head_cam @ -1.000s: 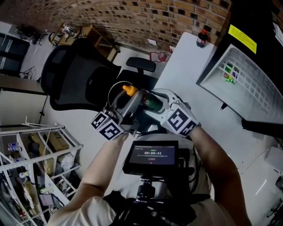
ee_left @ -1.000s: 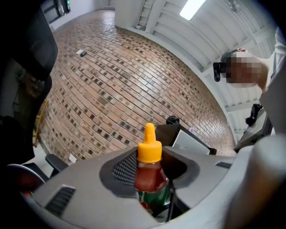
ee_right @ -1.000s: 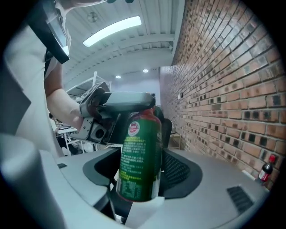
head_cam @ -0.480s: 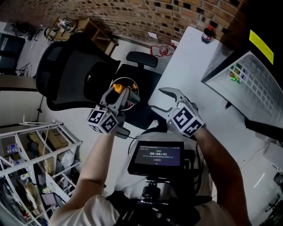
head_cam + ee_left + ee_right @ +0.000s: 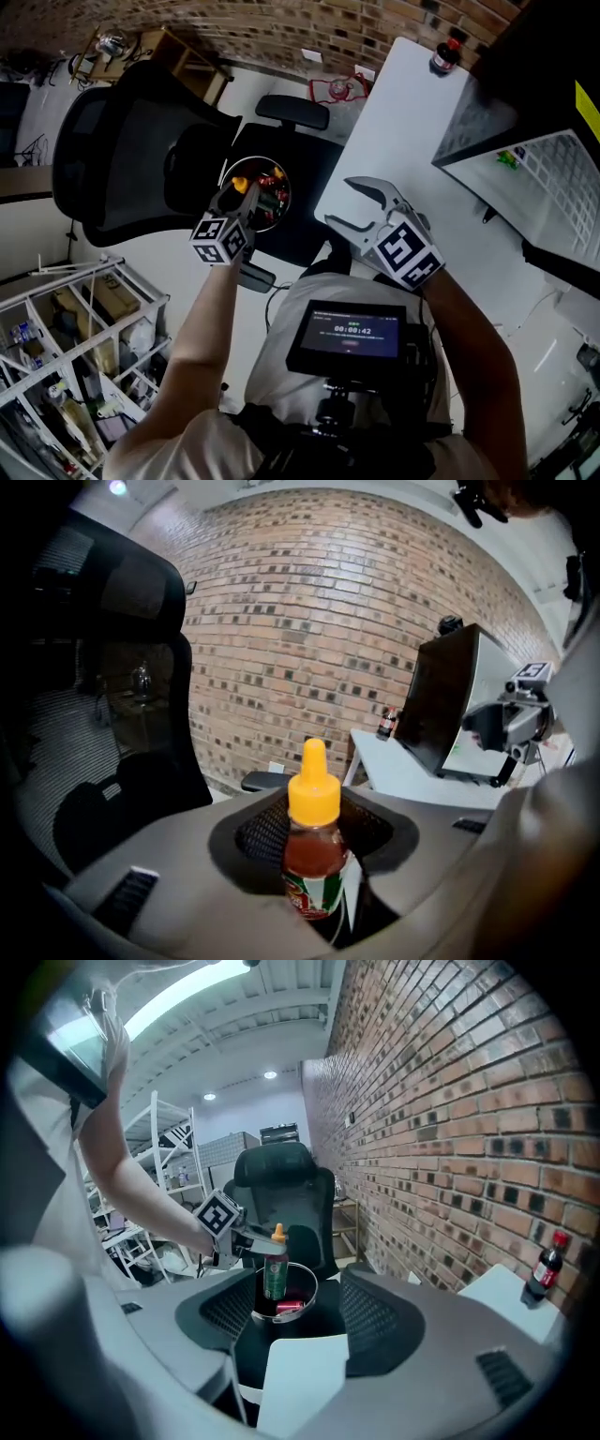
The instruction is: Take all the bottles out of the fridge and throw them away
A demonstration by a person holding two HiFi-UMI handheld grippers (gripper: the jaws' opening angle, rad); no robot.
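Orange-capped sauce bottle (image 5: 313, 855) sits upright in my left tongs (image 5: 239, 197), jaws about half closed and clamped on its body below the neck, grip looks firm. It hangs right over the round metal-rimmed bin (image 5: 314, 1290), base about at rim level going by the right gripper view. A red can (image 5: 289, 1306) already lies inside the bin. To do the drop well I'd centre the bottle on the bin mouth and get its base below the rim. Then I'd open the jaws fully and lift straight up, so the tips don't catch the rim or tip the bin. Right tongs (image 5: 349, 202) are wide open and empty, hovering just beside the table (image 5: 403, 131) edge, clear of the drop; I'd keep them there. Wire rack (image 5: 75, 309) full of clutter stands at my lower left, well apart. Black mesh office chair (image 5: 122, 159) crowds the bin; I can't tell whether the bin stands on its seat or on the floor in front, and the armrest is the likeliest snag. One dark cola bottle (image 5: 444, 56) with a red cap stands at the far end of the white table. Fridge (image 5: 534, 159) beside it is open, something green (image 5: 511, 157) on the door shelf, so more trips are likely. Brick wall (image 5: 309, 621) is behind it all.
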